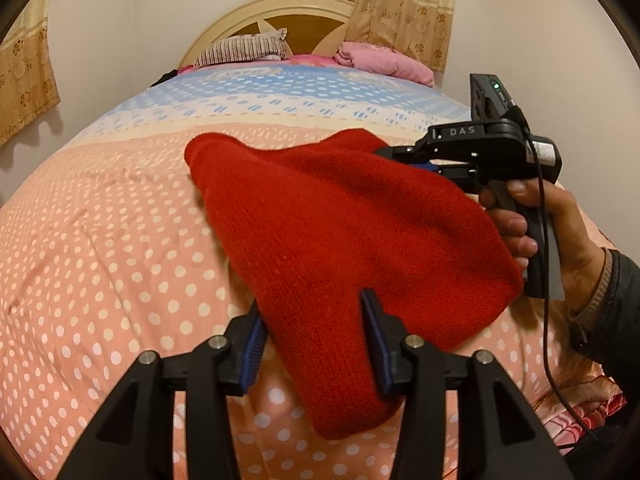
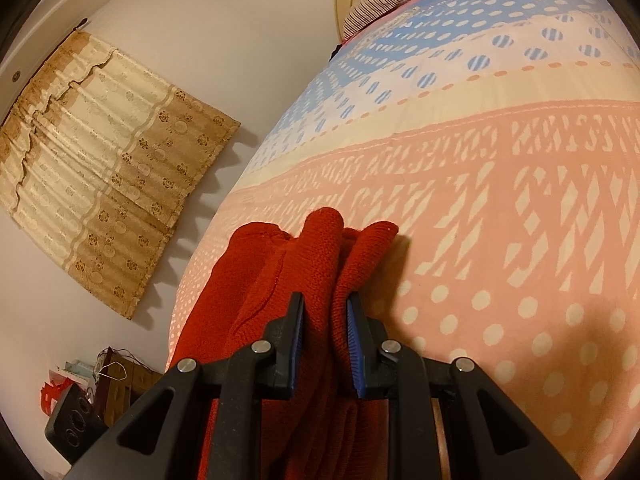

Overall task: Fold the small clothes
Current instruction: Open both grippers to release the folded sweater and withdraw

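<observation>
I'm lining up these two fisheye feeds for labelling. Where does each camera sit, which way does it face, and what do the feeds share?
Left wrist: sits on the left tongs, facing up the bed toward the headboard; shows its own fingers around the red knit garment, plus the right tongs and right hand.
Right wrist: sits on the right tongs, tilted, facing across the bed toward the curtain; shows its own fingers pinching the garment.
Shared: garment, bed, striped pillow.

Two black handheld grippers, one bare hand in view

The left gripper has blue-padded fingers and silver screws; the right gripper reads "DAS", trails a black cable, above a dark sleeve.
</observation>
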